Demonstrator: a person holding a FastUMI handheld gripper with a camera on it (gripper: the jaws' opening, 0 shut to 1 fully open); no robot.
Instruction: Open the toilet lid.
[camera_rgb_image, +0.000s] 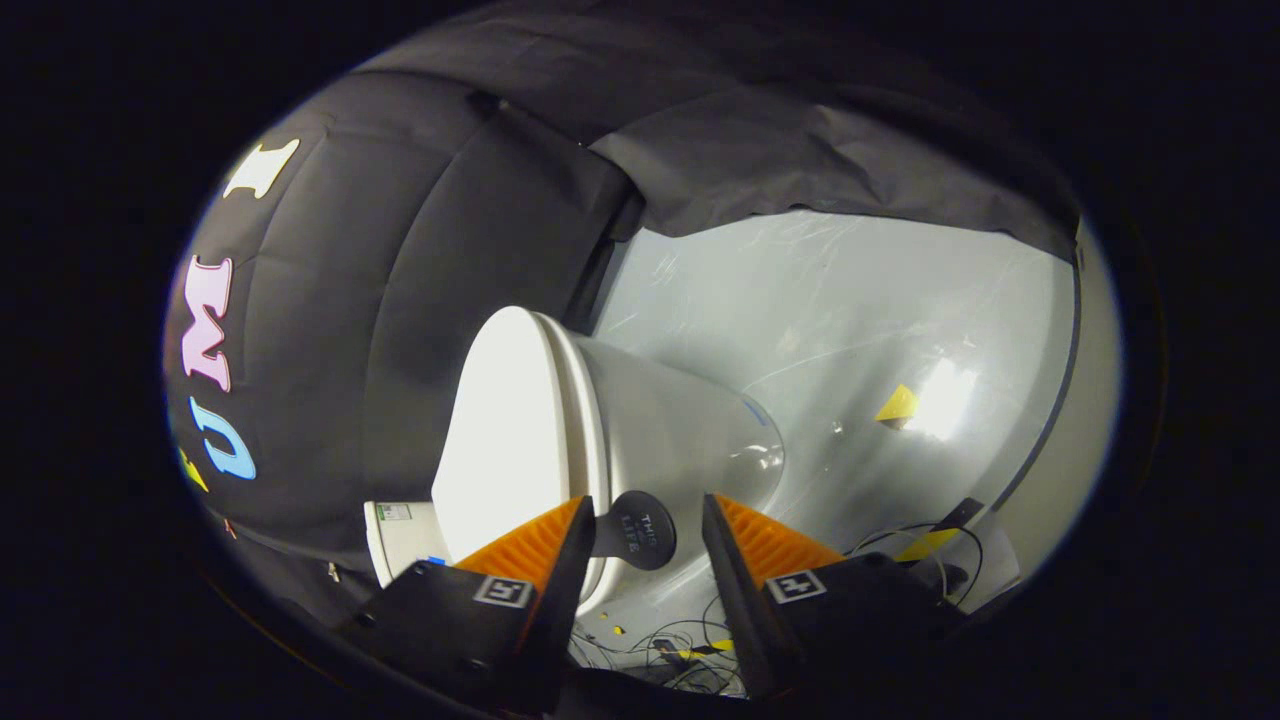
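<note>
Toilet lid (500, 430) looks rigid, smooth, slippery plastic; we judge its front rim the best hold, while our gripper (640, 545) fingers stand apart, gripping nothing.

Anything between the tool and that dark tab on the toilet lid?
Nothing visible does. The tool is open, and the dark round tab on the toilet lid sits in the gap between its orange fingers, untouched.

Mock bathroom booth, white toilet (600, 420), black cloth wall (400, 250), loose cables (690, 645) on floor
</note>
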